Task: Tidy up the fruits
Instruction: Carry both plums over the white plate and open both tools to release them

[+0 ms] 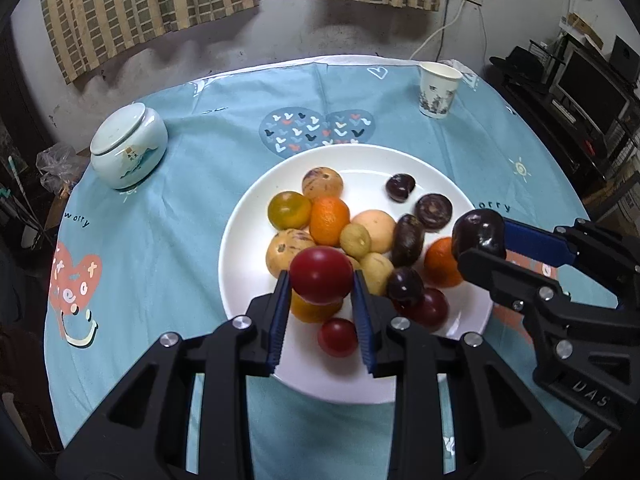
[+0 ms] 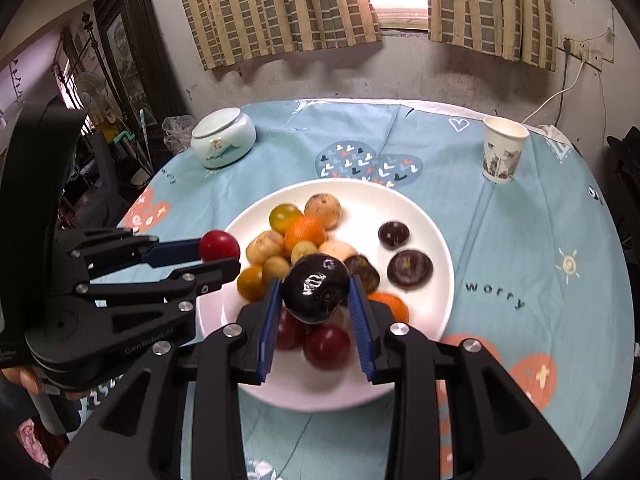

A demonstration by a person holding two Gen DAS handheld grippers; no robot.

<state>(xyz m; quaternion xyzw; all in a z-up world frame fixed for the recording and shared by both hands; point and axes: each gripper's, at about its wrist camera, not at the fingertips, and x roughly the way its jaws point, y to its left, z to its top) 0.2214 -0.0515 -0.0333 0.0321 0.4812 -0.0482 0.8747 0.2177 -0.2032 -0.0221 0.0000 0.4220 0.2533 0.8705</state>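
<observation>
Two handheld claws hover over a round desk covered with a light blue cloth [image 1: 168, 240] printed with hearts and the word "worry".

The left claw [image 1: 321, 280] is closed on a round red fruit [image 1: 321, 276]; its blue-padded fingers [image 1: 280, 312] press on either side of the fruit, which is lifted clear above the plate. In the right wrist view the same red fruit shows at the end of the left claw, just beside the plate's left rim.

The right claw [image 2: 315, 300] is closed on a dark purple, nearly black fruit [image 2: 315, 294] with a glossy skin, pinched between its two blue pads and held above the near half of the plate. In the left wrist view it appears at the right, over the plate's right edge.

Below both claws sits a large white plate [image 1: 248, 236] near the middle of the desk. On it lies a loose heap of small fruits: orange ones [image 1: 329, 220], a yellow-green one [image 1: 289, 210], pale tan speckled ones [image 1: 322, 183], dark purple ones [image 1: 407, 240] and red ones [image 1: 337, 337]. Two dark purple fruits [image 1: 433, 210] lie apart from the heap toward the plate's far right.

Well beyond the plate, a lidded pale green ceramic jar [image 1: 128, 146] stands at the far left of the desk, and a patterned paper cup [image 1: 438, 90] stands upright at the far right. Checked curtains [image 1: 140, 0] hang over a window on the wall behind.
</observation>
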